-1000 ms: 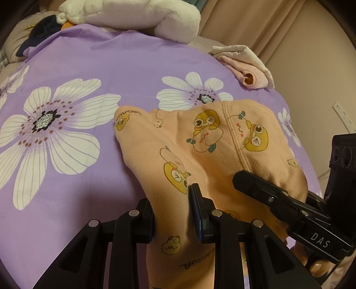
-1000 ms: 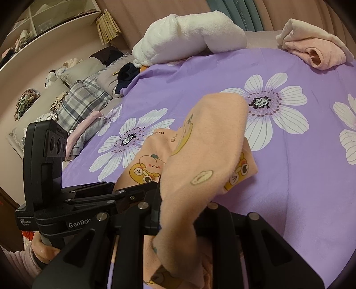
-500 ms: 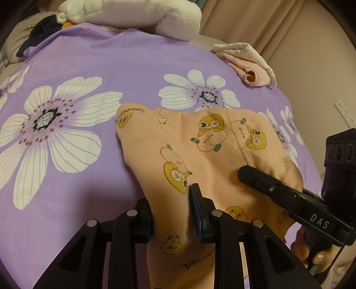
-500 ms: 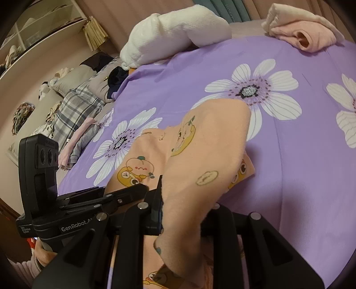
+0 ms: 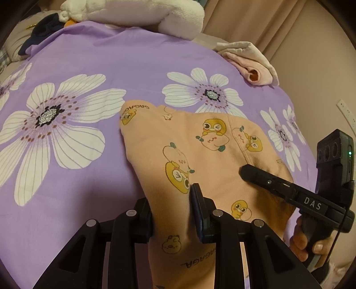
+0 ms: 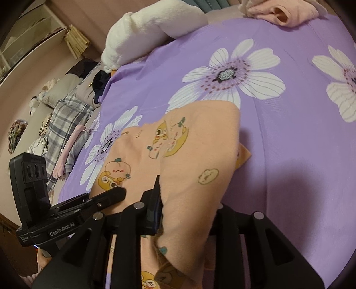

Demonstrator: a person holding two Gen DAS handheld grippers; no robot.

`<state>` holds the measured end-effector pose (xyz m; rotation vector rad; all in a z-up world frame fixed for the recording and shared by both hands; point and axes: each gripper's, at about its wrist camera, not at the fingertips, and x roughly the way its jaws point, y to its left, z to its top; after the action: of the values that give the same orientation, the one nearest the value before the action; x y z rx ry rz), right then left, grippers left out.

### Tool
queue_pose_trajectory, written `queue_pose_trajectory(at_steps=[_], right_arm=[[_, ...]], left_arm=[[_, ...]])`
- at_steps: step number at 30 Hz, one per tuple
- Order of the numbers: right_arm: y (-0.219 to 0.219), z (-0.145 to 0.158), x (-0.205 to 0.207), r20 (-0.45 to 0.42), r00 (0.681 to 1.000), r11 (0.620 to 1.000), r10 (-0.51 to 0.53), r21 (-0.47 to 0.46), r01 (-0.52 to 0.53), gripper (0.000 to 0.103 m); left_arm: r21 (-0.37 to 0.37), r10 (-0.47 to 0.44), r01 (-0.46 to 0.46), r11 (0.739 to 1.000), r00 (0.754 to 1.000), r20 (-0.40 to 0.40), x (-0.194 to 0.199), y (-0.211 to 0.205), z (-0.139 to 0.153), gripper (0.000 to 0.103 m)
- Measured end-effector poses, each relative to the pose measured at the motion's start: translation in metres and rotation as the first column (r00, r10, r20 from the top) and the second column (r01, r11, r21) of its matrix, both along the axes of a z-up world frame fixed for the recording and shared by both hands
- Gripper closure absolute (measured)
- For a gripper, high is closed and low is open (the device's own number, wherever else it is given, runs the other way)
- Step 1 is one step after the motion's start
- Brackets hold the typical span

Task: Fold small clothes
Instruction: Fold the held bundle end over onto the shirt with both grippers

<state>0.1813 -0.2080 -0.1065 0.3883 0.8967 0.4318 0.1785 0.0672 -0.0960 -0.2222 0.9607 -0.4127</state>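
Observation:
A small peach garment (image 5: 200, 155) printed with yellow cartoon ducks lies on the purple flowered bedsheet (image 5: 89, 66). My left gripper (image 5: 172, 211) is shut on the garment's near left part, cloth bunched between the fingers. My right gripper (image 6: 189, 206) is shut on the garment's right part (image 6: 195, 155), which drapes over its fingers and hides the right one. In the left wrist view the right gripper (image 5: 289, 191) reaches in from the right over the cloth. In the right wrist view the left gripper (image 6: 89, 204) sits at the lower left.
A folded pink and cream garment (image 5: 251, 60) lies at the far right of the bed. A white plush blanket (image 5: 133, 11) and dark clothes (image 5: 42, 29) lie at the far edge. Plaid and pink clothes (image 6: 64, 129) are piled left of the bed.
Both grippers have lowered the garment and carried it forward over the sheet. The raised right part has come down closer to the bed. Both grips are unchanged.

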Motion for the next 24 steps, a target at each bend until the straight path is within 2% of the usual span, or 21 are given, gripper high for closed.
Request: queue_pose_trajectory(at_steps=[7, 24], right_arm=[[-0.012, -0.007, -0.002, -0.035, 0.998, 0.999, -0.044, 0.030, 0.045, 0.062], [-0.023, -0.007, -0.005, -0.053, 0.995, 0.995, -0.085, 0.045, 0.088, 0.059]], left_arm=[[0.005, 0.014, -0.014, 1.000, 1.000, -0.008, -0.003, 0.004, -0.001, 0.070], [0.023, 0.030, -0.030, 0.999, 1.000, -0.010, -0.012, 0.011, 0.000, 0.063]])
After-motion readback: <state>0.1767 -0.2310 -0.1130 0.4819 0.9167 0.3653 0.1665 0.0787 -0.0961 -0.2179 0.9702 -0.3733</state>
